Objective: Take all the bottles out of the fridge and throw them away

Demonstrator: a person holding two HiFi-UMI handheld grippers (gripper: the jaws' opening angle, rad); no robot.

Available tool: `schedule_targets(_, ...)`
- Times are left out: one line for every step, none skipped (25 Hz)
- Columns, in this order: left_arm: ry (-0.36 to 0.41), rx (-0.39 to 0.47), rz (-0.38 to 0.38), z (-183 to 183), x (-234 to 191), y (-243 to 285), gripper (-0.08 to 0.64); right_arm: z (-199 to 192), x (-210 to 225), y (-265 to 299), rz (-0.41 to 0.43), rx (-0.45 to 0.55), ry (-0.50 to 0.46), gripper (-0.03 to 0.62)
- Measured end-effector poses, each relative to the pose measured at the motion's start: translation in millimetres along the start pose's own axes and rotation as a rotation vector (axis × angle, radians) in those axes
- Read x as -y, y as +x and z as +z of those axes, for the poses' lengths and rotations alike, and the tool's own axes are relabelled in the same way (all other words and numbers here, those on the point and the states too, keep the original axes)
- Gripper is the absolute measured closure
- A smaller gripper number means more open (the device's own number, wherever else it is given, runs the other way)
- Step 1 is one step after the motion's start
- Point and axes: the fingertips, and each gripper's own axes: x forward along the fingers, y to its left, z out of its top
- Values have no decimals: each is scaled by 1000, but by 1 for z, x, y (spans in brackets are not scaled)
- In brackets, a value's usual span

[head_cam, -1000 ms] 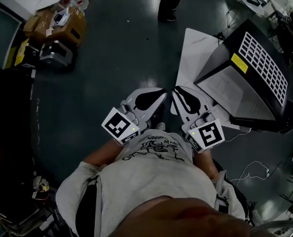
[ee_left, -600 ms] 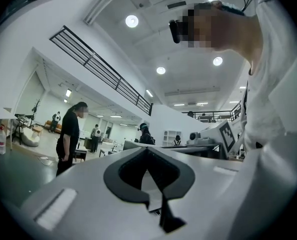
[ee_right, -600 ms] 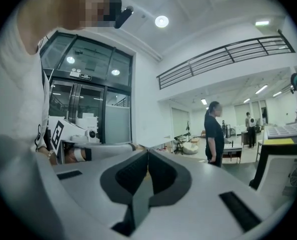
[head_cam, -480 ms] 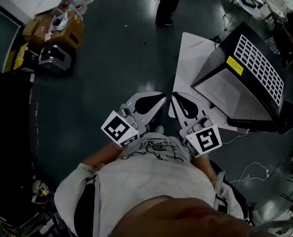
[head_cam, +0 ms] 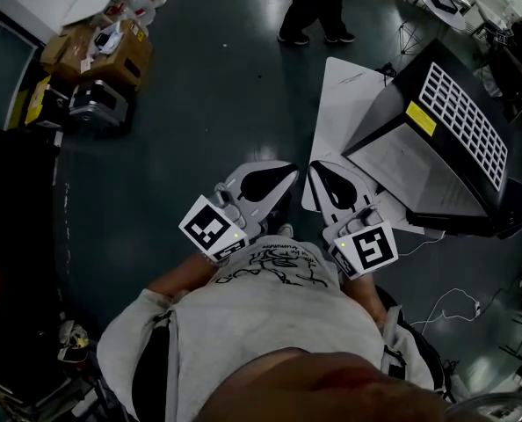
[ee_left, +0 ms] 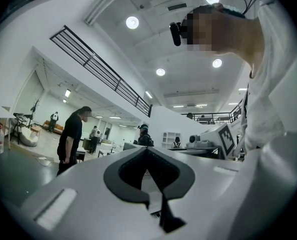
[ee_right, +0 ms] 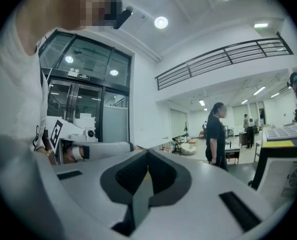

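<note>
In the head view, the left gripper [head_cam: 289, 170] and right gripper [head_cam: 316, 170] are held side by side at the chest, apart from the black fridge [head_cam: 472, 117] at the right; no bottles are shown. In the left gripper view, the jaws are seen closed on nothing. In the right gripper view, likewise. A bottle could be knocked over if the jaws are not parted before reaching in.

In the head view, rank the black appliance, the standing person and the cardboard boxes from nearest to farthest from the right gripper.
1. The black appliance, just to the right of the right gripper.
2. The standing person, at top centre.
3. The cardboard boxes, far off at upper left.
</note>
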Motion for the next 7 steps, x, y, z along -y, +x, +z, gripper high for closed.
schedule_targets(-3, -1, 0, 0, -1, 0, 551, 1, 0, 1, 0, 1, -2, 581)
schedule_targets(-8, 0, -1, -1, -1, 0, 551, 2, 0, 1, 0, 3, -7, 581)
schedule_targets(-15, 1, -3, -1, -1, 0, 551, 2, 0, 1, 1, 4, -13, 580)
schedule_targets(-20, 4, -5, -1, -1, 0, 551, 2, 0, 1, 1, 6, -18, 581)
schedule_targets(-22, 6, -7, -1, -1, 1, 551, 3, 1, 1, 0, 6, -21, 580)
schedule_targets(-23, 8, -8, -1, -1, 1, 551, 3, 3, 1, -2, 7, -22, 581)
schedule_targets(-23, 10, -10, -1, -2, 2, 551, 2, 4, 1, -5, 8, -22, 581)
